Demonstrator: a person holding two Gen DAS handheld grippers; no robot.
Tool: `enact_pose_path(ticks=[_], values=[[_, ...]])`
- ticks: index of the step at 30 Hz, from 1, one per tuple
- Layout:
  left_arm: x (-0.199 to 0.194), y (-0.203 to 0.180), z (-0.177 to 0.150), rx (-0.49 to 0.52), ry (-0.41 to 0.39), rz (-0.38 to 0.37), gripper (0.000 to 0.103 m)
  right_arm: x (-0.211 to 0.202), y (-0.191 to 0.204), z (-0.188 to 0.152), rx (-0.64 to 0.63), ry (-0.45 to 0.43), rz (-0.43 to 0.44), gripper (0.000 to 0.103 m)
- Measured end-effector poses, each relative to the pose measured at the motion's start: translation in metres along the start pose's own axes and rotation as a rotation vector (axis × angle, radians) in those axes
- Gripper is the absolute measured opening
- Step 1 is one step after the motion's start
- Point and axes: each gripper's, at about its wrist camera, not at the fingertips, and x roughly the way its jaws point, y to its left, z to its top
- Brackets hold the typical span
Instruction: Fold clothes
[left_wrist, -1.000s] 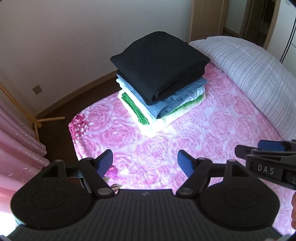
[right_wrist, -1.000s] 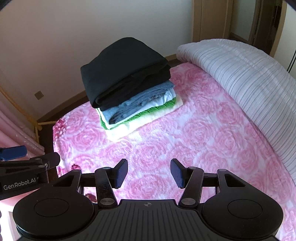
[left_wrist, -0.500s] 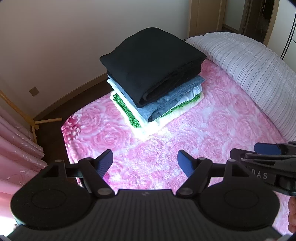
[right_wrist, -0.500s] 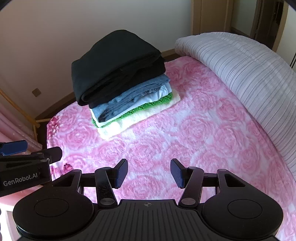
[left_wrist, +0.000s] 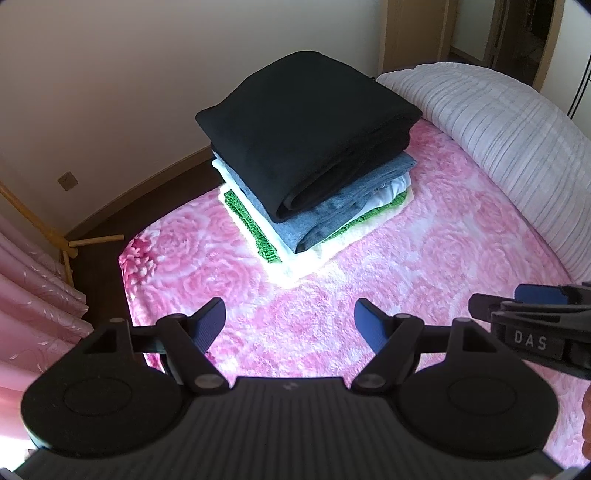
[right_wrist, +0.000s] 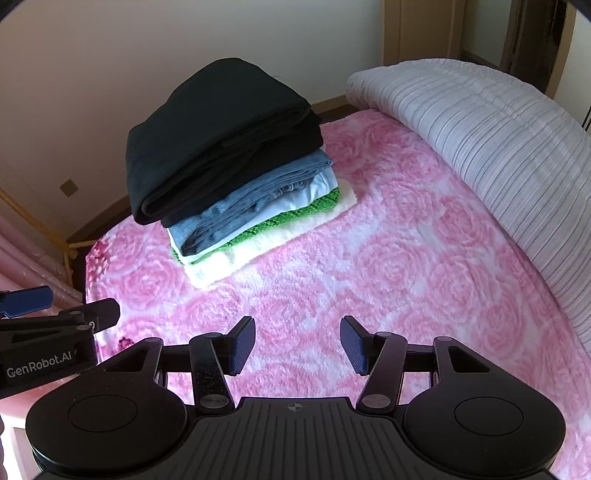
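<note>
Blue-padded fingers are standing well apart on both tongs, nothing lying between them. The left tongs (left_wrist: 289, 325) are hovering over the near part of the pink blanket (left_wrist: 424, 258), gripping nothing; the right tongs (right_wrist: 297, 345) are doing likewise, side by side with the left. Each is showing at the edge of the other's view, so the pair are being held level and close together, pointing the same way.

Both are pointing across bare blanket toward the stack of clothes (left_wrist: 306, 162). A stretch of rose-patterned pile is separating the fingertips from the stack; no contact, no cloth within reach of the pads. The stack is lying ahead of the left tongs and slightly right of centre, and ahead-left of the right tongs.

Stack order, bottom up: cream layer touching the blanket, green knit (right_wrist: 295, 218), white piece, blue piece (left_wrist: 332, 206), thick black piece (right_wrist: 221, 129) on top. Edges are roughly squared, folds facing the tongs. It is sitting near the far corner of the bed, probably to leave the middle free as working room.

Judgement: the clothes in view are already lying folded and piled. No loose garment is showing on the bed, so this is fitting either a pause before another piece is brought or the end of the job; cannot tell which.

Farther off, a striped grey quilt (right_wrist: 480, 140) is lying rolled along the right edge, beside the stack, pushed aside. Beyond, wall and floor.
</note>
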Motion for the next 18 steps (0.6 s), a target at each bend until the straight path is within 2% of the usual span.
enact_pose_path(ticks=[8,18], values=[[0.004,0.006,0.005,-0.019,-0.004,0.013,0.074,0.003,-0.001,0.004,0.005,0.005,0.000,0.055],[-0.011,0.019,0.001,-0.038,-0.035,0.009,0.074,-0.010,0.012,-0.001,-0.004,-0.011,-0.007,0.055]])
